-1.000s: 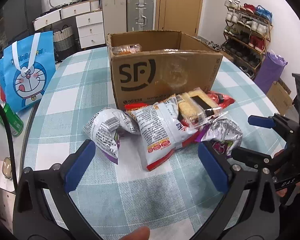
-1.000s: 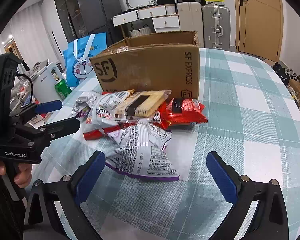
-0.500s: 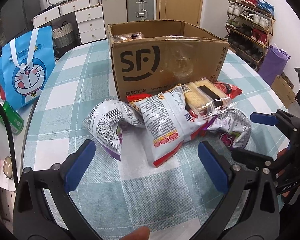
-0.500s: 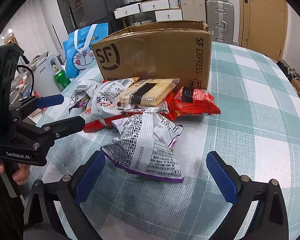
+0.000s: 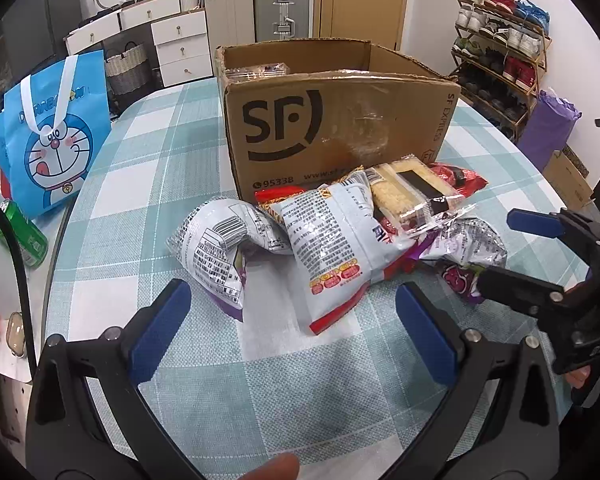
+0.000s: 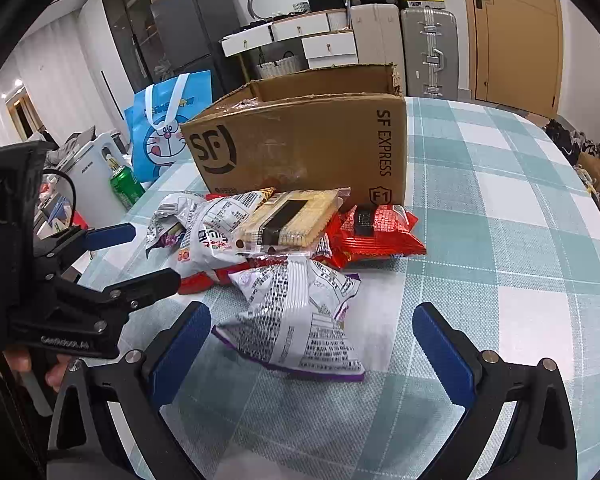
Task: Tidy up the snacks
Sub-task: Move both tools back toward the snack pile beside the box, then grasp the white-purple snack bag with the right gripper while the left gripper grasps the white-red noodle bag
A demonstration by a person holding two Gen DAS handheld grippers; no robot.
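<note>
A heap of snack packets lies on the checked tablecloth in front of an open cardboard SF box (image 5: 340, 120) (image 6: 300, 140). It holds a white-and-red bag (image 5: 332, 240), a cracker pack (image 5: 412, 192) (image 6: 288, 220), a red packet (image 6: 376, 232) and two silver-and-purple bags (image 5: 220, 248) (image 6: 300, 320). One packet (image 5: 256, 70) shows inside the box. My left gripper (image 5: 292, 328) is open, just short of the white-and-red bag. My right gripper (image 6: 312, 352) is open around the near end of a silver-and-purple bag. Each gripper shows in the other's view (image 5: 516, 256) (image 6: 136, 256).
A blue cartoon bag (image 5: 56, 140) (image 6: 168, 124) and a green can (image 5: 20, 236) (image 6: 126, 188) stand at the table's left edge. Drawers, suitcases, a door and a shoe rack (image 5: 500, 40) line the room behind. Bare tablecloth (image 6: 500, 220) lies right of the box.
Both grippers have moved forward toward the snack heap, which now looks larger and nearer. The snacks and box have not shifted. Both grippers stay open.
</note>
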